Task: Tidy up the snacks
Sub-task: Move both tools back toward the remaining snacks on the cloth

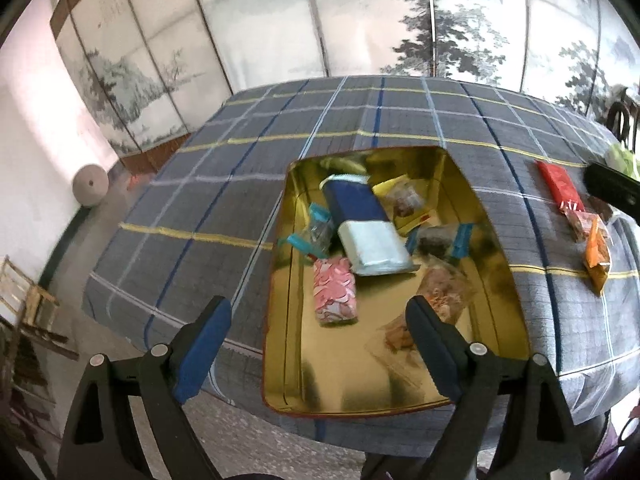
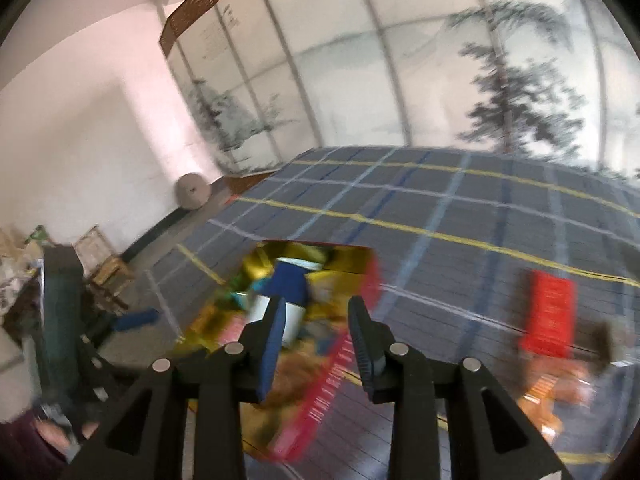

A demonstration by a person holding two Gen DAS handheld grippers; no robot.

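Note:
A gold tin sits on the checked tablecloth near its front edge. Inside lie a blue-and-white pack, a pink pack, clear packs with teal ends and a clear pack of orange snacks. My left gripper hangs open and empty above the tin's near-left part. On the cloth right of the tin lie a red pack and an orange pack. In the blurred right wrist view my right gripper stands slightly open, empty, over the tin's red wall; the red pack lies to its right.
A painted folding screen stands behind the table. A round grey object rests on the floor by the white wall at left. Wooden frames stand at the far left. A black bar juts in at the right edge.

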